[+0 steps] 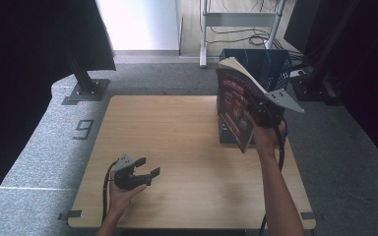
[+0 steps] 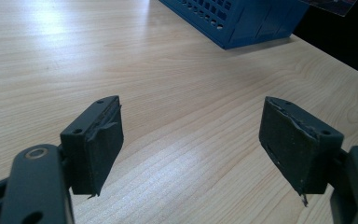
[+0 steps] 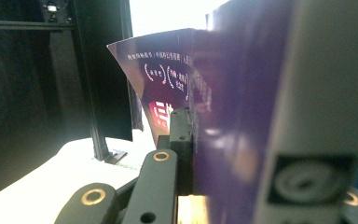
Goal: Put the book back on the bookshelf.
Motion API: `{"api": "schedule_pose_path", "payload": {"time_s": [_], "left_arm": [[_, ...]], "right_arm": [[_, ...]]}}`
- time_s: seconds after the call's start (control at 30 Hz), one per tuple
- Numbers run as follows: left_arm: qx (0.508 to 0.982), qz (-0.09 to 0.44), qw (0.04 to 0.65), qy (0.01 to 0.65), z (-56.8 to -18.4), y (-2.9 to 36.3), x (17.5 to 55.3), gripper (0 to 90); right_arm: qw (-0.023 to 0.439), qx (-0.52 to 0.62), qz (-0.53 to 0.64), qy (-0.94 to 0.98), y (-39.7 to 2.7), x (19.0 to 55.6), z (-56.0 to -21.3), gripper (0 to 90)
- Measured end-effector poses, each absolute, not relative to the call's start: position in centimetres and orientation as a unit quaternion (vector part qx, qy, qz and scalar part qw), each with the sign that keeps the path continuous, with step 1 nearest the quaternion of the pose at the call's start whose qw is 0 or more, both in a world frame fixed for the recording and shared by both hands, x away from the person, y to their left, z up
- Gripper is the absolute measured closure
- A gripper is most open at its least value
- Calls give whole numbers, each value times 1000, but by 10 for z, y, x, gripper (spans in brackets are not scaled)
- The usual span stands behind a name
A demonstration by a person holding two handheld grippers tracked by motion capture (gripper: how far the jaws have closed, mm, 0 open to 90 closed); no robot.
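Above the blue basket, the right claw pinches a book; left claw spread.

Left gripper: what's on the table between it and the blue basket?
Nothing. In the high view, bare wooden table runs from the left gripper to the blue basket.

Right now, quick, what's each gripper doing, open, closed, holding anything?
Left gripper: open, holding nothing, low over the table.
Right gripper: closed on a book, held upright in the air by the blue crate.
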State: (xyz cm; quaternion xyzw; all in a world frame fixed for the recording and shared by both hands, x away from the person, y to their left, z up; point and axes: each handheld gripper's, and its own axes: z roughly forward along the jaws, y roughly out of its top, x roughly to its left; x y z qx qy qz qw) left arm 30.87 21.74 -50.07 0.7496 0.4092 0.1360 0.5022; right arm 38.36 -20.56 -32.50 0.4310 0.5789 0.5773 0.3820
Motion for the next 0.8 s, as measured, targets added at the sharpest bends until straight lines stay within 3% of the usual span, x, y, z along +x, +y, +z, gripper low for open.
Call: {"api": "schedule_pose_path", "payload": {"time_s": [0.8], "left_arm": [[749,132,499,415,-506,220,310,219]], "right_arm": [[401,465,564,552,-217,411,-333,819]]}}
